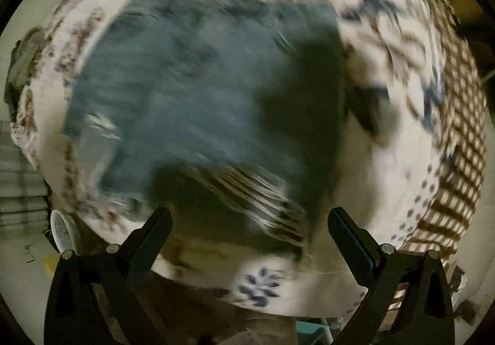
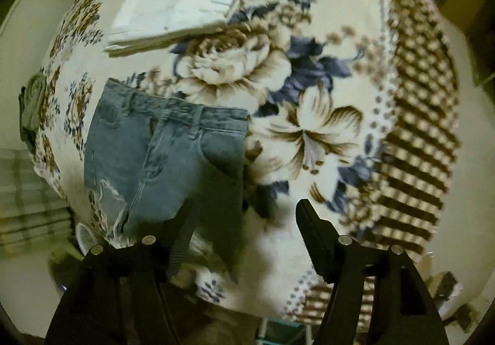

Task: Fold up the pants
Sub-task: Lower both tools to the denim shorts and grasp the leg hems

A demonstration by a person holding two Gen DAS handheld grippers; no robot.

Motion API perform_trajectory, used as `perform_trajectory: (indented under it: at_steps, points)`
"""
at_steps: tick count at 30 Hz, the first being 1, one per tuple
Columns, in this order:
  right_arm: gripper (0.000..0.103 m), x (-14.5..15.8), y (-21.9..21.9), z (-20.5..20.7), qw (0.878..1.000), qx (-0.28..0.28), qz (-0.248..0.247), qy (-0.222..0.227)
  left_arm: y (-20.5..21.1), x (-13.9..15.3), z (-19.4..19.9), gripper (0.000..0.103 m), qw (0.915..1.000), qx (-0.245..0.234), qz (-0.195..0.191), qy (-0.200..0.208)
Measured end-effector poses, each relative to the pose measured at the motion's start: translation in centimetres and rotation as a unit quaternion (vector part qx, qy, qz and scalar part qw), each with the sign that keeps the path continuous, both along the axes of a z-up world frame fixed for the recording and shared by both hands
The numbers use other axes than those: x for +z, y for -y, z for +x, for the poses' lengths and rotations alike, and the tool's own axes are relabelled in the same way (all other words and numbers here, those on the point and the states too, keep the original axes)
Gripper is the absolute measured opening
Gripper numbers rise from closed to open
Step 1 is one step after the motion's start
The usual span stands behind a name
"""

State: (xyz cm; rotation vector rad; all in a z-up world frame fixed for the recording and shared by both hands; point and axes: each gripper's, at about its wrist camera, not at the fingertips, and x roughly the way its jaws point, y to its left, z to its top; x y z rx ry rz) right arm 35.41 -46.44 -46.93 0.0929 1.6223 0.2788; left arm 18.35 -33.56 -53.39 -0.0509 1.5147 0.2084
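Observation:
Blue jeans (image 2: 161, 156) lie folded on a floral blanket (image 2: 309, 116), waistband at the far side, a ripped patch at the near left. In the left wrist view the jeans (image 1: 191, 91) fill the middle, blurred by motion, with a frayed hem near the fingers. My left gripper (image 1: 249, 221) is open above the jeans' near edge and holds nothing. My right gripper (image 2: 244, 215) is open and empty, over the jeans' near right corner and the blanket beside it.
A folded white cloth (image 2: 179, 4) lies on the blanket beyond the jeans. A grey-green garment (image 2: 32, 106) hangs at the left edge. A brown checked border (image 2: 417, 128) runs along the right. A white bowl (image 1: 63, 230) sits below the near left edge.

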Motion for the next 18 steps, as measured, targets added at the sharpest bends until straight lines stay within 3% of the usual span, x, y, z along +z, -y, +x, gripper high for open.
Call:
perform_trajectory:
  at_steps: [5, 7, 8, 9, 10, 11, 12, 13, 15, 16, 18]
  points:
    - [0.072, -5.7, -1.3, 2.9, 0.999, 0.009, 0.04, -0.016, 2.7, -5.0, -0.2, 0.103, 0.9993, -0.003, 0.008, -0.037]
    - [0.072, -8.1, -2.3, 4.3, 0.998, 0.015, 0.048, -0.029, 2.6, -6.2, -0.1, 0.095, 0.9989, 0.003, 0.006, -0.046]
    - [0.072, -8.8, -2.9, 4.6, 0.998, 0.018, 0.05, -0.036, 2.4, -6.5, -0.1, 0.078, 0.9989, 0.006, 0.001, -0.045]
    - [0.072, -9.8, -3.6, 5.0, 0.997, 0.021, 0.053, -0.044, 2.1, -6.7, 0.0, 0.055, 0.9988, 0.01, -0.015, -0.044]
    - [0.072, -10.7, -4.3, 5.3, 0.997, 0.024, 0.055, -0.054, 1.8, -6.8, 0.0, 0.042, 0.9983, 0.014, -0.037, -0.042]
    - [0.072, -11.4, -4.8, 5.5, 0.996, 0.027, 0.051, -0.061, 1.4, -6.6, -0.1, 0.021, 0.9975, 0.019, -0.057, -0.037]
    - [0.072, -12.2, -5.3, 5.7, 0.996, 0.026, 0.05, -0.069, 1.1, -6.2, -0.1, 0.01, 0.9973, 0.021, -0.065, -0.027]
    - [0.072, -12.9, -5.7, 5.9, 0.995, 0.022, 0.052, -0.077, 0.7, -5.8, -0.1, 0.005, 0.997, 0.022, -0.072, -0.019]
    - [0.056, -13.5, -6.4, 5.9, 0.995, 0.015, 0.065, -0.076, -0.5, -4.1, -0.4, 0.002, 0.996, 0.029, -0.084, 0.001]
    - [0.03, -13.3, -6.9, 5.9, 0.996, 0.017, 0.054, -0.067, -1.2, -3.2, -0.5, 0.002, 0.9955, 0.034, -0.088, 0.011]
    - [0.023, -12.4, -7.8, 5.5, 0.998, 0.018, 0.039, -0.051, -3.3, -1.0, -0.6, 0.002, 0.9932, 0.047, -0.102, 0.032]
